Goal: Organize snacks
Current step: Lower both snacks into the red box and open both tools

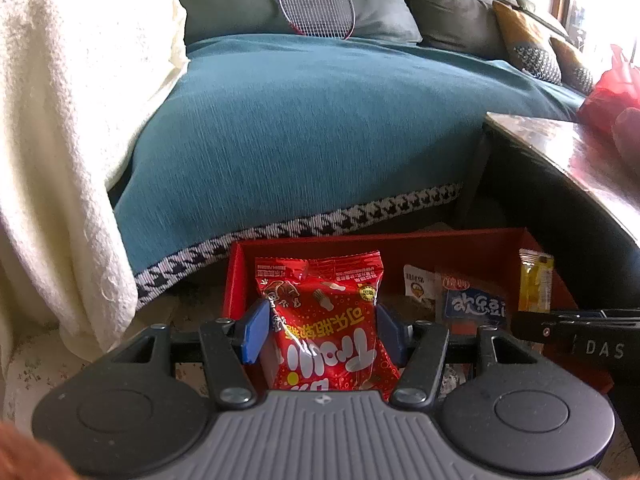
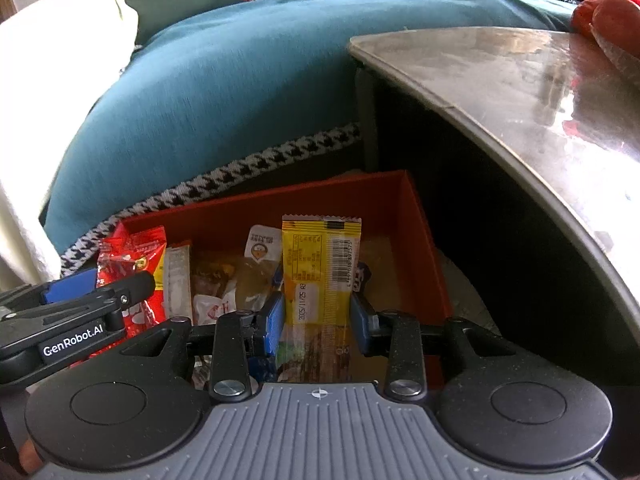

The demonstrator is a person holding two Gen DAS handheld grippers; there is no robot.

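My left gripper (image 1: 320,330) is shut on a red Trolli candy bag (image 1: 324,320), held upright over the left end of the red box (image 1: 400,246). My right gripper (image 2: 318,320) is shut on a yellow snack bar packet (image 2: 320,272), held upright over the right part of the same box (image 2: 424,240). In the left wrist view the yellow packet (image 1: 535,282) and the right gripper's black body (image 1: 576,340) show at right. In the right wrist view the red bag (image 2: 136,264) and the left gripper (image 2: 80,312) show at left. Several small packets (image 2: 224,280) lie in the box.
A sofa with a teal cover (image 1: 312,128) stands just behind the box, a white blanket (image 1: 60,120) at its left. A glossy table (image 2: 520,92) rises at the right, close to the box's right wall. A red bag (image 1: 612,92) lies on the table. A badminton racket (image 1: 316,4) leans on the cushions.
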